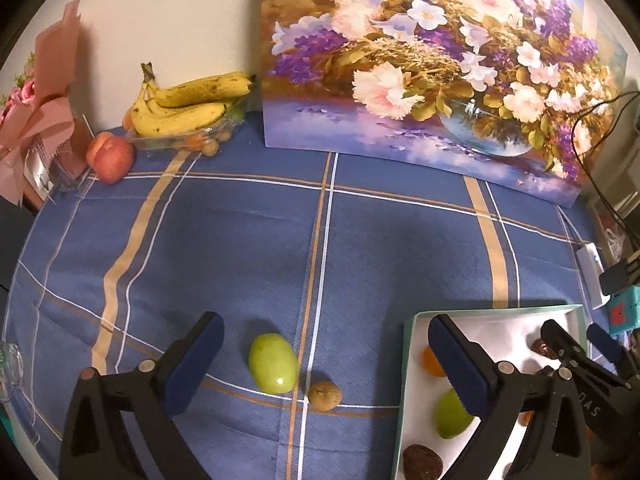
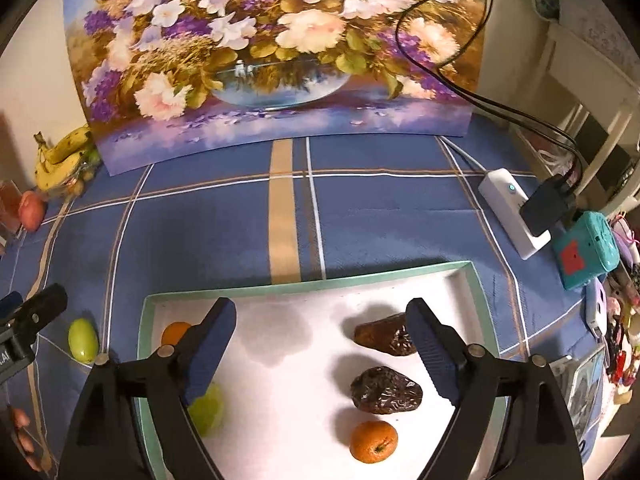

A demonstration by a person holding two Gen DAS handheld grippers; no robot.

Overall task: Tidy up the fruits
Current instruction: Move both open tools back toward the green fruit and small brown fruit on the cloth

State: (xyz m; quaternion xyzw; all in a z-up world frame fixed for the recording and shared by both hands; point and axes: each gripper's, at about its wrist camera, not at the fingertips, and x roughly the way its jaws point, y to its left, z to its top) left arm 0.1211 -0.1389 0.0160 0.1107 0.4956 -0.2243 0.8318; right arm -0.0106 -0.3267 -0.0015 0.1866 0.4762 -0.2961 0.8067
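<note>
A green fruit [image 1: 273,364] and a walnut [image 1: 324,396] lie on the blue cloth between the fingers of my open, empty left gripper [image 1: 326,352]. The green fruit also shows in the right wrist view [image 2: 83,339]. A white tray with a green rim [image 2: 312,280] holds two dark dates [image 2: 385,336] [image 2: 386,390], a small orange fruit [image 2: 373,441], another orange one [image 2: 175,333] and a green fruit [image 2: 206,408]. My right gripper [image 2: 322,344] is open and empty above the tray. The tray [image 1: 496,312] sits right of my left gripper.
Bananas [image 1: 188,100] on a glass dish and a peach [image 1: 110,158] sit at the far left. A flower painting [image 1: 432,64] leans on the wall. A white power strip [image 2: 514,216] with cables and a teal box [image 2: 586,250] lie at the right.
</note>
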